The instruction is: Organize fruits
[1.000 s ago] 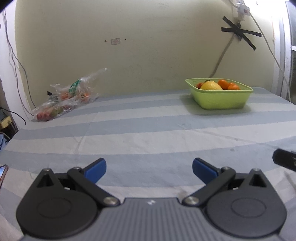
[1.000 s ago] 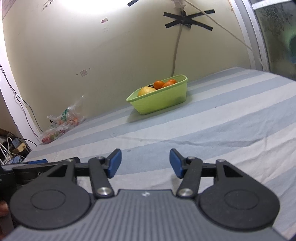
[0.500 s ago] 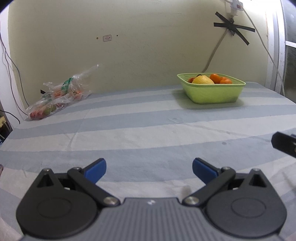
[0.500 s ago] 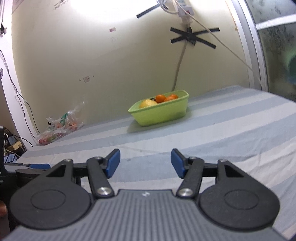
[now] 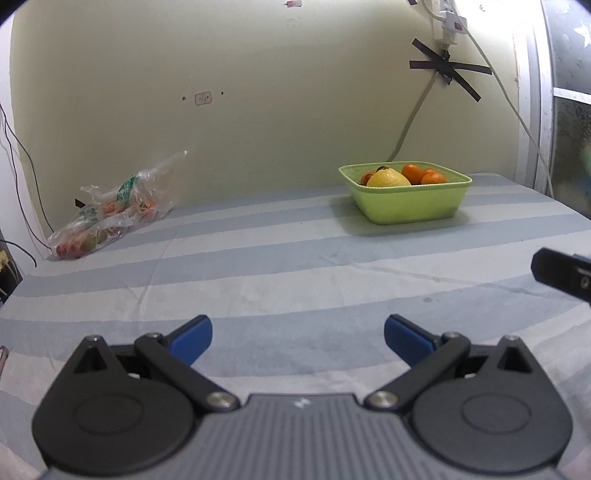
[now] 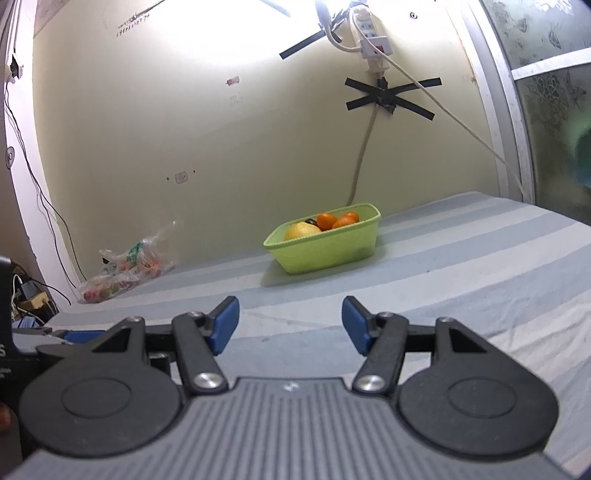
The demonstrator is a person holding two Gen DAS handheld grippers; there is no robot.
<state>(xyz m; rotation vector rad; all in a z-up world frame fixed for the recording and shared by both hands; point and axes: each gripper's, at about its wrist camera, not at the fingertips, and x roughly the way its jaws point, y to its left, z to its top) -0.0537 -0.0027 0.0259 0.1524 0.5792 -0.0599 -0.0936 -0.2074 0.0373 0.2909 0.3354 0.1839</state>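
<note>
Green tub (image 5: 410,206) on the striped bed (image 5: 258,266) holds a lemon (image 5: 388,179) and oranges (image 5: 421,174). Bagged fruit (image 5: 107,210) by the wall, well apart, looks unsorted. My left gripper (image 5: 297,335) and right gripper (image 6: 290,325): jaws wide, empty.

I see a striped grey bedsheet (image 5: 295,266) under a pale yellow wall (image 5: 258,110). A white power strip (image 6: 371,35) hangs there, its cable (image 6: 364,158) pinned by crossed black tape (image 6: 391,96). Frosted window (image 6: 554,110) at right.
</note>
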